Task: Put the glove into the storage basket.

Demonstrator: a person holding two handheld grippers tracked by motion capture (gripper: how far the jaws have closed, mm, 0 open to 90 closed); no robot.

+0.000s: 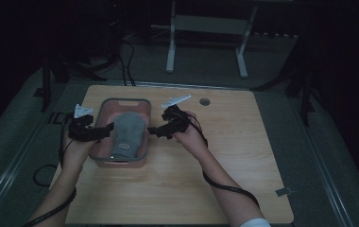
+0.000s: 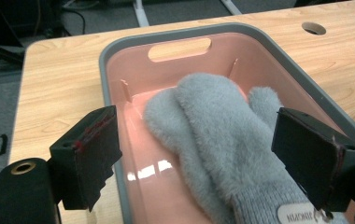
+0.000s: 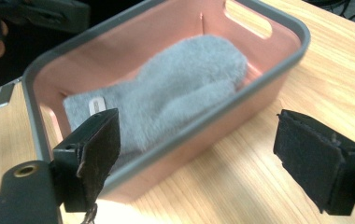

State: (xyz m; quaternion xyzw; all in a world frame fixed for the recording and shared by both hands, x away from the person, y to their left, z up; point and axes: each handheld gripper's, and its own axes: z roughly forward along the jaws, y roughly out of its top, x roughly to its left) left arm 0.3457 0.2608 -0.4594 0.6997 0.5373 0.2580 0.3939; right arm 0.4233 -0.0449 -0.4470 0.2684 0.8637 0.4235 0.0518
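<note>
A pink basket with a grey rim [image 1: 103,105] is seen left of centre in the high view, set on a wooden table [image 1: 225,156]. Grey fluffy mittens [image 1: 128,132] are laid inside the basket, stacked one over the other, cuffs toward the lower edge of the frame. The left gripper [image 1: 103,132] is held at the basket's left rim, jaws spread apart, nothing between them. In the left gripper view the mittens [image 2: 222,135] are seen between and beyond the jaws, in the centre and lower right of the frame, with a small white label [image 2: 301,215] on the cuff near the bottom; whether the jaws touch the mittens cannot be told. The right gripper [image 1: 155,130] is held just beside the basket's right rim, jaws wide apart and empty. In the right gripper view the basket [image 3: 278,70] is seen in the upper half of the frame, outside and beyond the jaws, with the mittens [image 3: 175,93] lying in it. A round hole [image 1: 204,101] is seen in the table's upper part.
</note>
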